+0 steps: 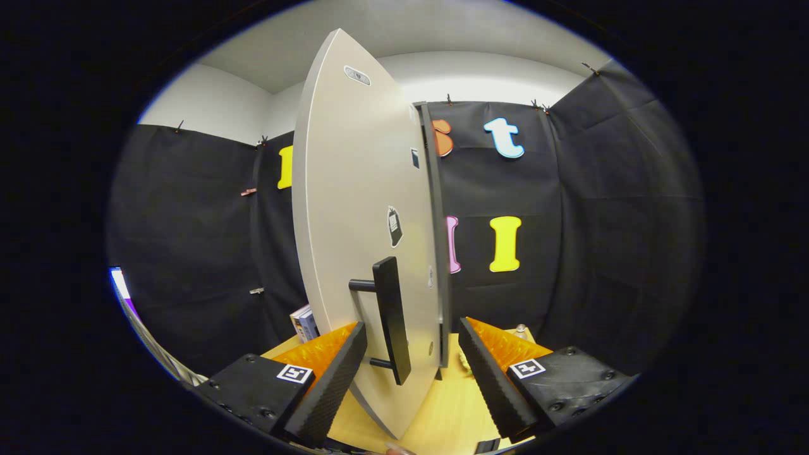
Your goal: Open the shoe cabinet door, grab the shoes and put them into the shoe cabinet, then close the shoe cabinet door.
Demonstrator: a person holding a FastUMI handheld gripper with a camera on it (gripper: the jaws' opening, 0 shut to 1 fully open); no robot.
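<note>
Between the spread fingers of the gripper (412, 373) stands the cabinet door (360, 221), edge-on; its black handle (392, 319) runs upright, nearer the left finger, untouched.

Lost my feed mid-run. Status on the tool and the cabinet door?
Tool open, fingers either side of the black handle, not pressing. Cabinet door swung out, edge-on to the tool. Nothing in the way.
</note>
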